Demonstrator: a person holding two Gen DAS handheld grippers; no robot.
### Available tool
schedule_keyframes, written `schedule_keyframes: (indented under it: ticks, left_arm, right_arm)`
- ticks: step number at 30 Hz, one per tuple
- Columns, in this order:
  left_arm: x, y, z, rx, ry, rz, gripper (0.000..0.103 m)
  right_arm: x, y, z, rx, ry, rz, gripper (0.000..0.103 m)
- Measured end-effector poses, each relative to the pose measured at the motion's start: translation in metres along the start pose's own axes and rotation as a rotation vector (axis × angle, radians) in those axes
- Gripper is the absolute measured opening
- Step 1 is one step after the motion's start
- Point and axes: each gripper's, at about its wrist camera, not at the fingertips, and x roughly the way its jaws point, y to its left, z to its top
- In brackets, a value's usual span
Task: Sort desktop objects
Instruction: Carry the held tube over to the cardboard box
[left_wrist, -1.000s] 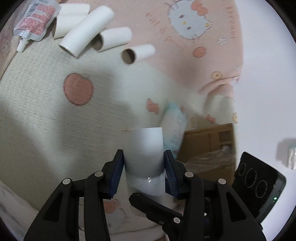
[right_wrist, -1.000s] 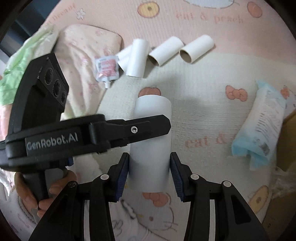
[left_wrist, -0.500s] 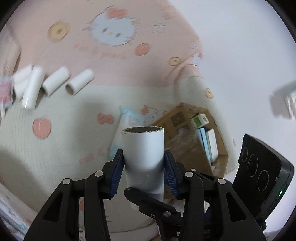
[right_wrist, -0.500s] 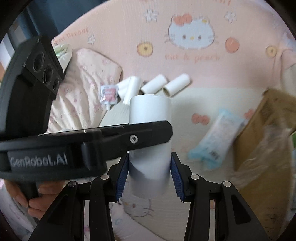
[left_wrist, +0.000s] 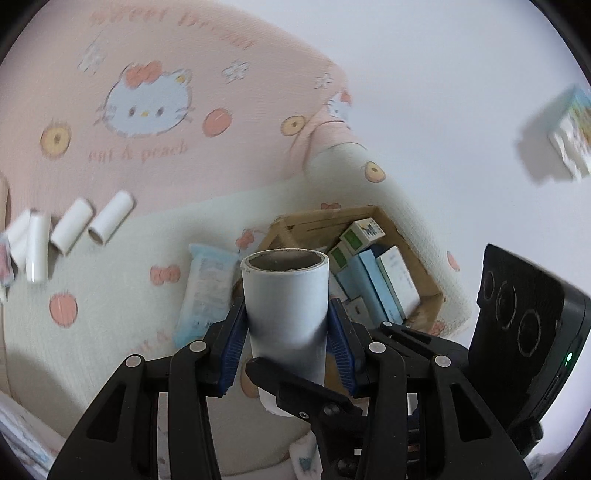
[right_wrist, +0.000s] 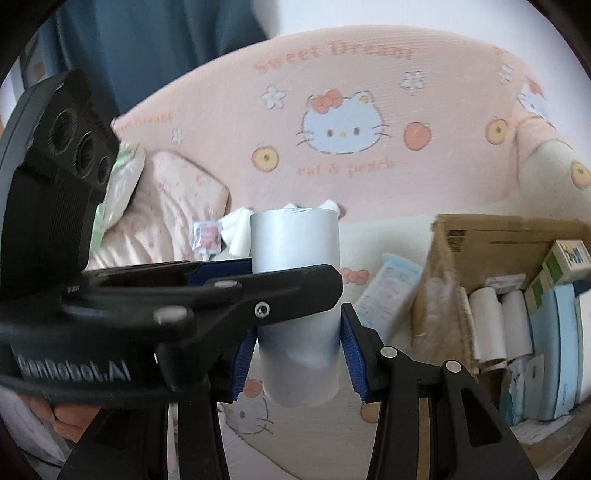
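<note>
Both grippers hold one white paper roll (left_wrist: 286, 306) together, lifted above the blanket; it also shows in the right wrist view (right_wrist: 297, 295). My left gripper (left_wrist: 288, 339) is shut on it, blue pads on both sides. My right gripper (right_wrist: 297, 354) is shut on it too, crossing the left one at a right angle. A cardboard box (left_wrist: 428, 295) with small boxes inside lies ahead and to the right; in the right wrist view the box (right_wrist: 480, 236) also holds white rolls (right_wrist: 487, 321).
Several white rolls (left_wrist: 110, 218) lie in a row at the far left on the Hello Kitty blanket (left_wrist: 147, 110). A blue wipes packet (left_wrist: 207, 291) lies left of the box. A small sachet (right_wrist: 207, 236) and a pillow (right_wrist: 166, 206) lie at the left.
Both grippers have lifted the roll and tilted upward and to the right. The cardboard box and its contents have come into view; the row of rolls has shifted to the far left.
</note>
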Motion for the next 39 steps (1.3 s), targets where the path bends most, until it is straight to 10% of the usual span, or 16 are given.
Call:
schedule_keyframes:
  ticks: [12,39]
  left_arm:
    - [0.030,-0.061,0.022,0.110,0.039,-0.032,0.047]
    - [0.158,-0.102,0.082,-0.151,0.290,-0.134,0.047]
  right_arm:
    - [-0.041,-0.047,-0.002,0.091,-0.064,-0.059,0.042]
    - [-0.053,-0.182,0.020,0.257,-0.008,-0.196,0.041]
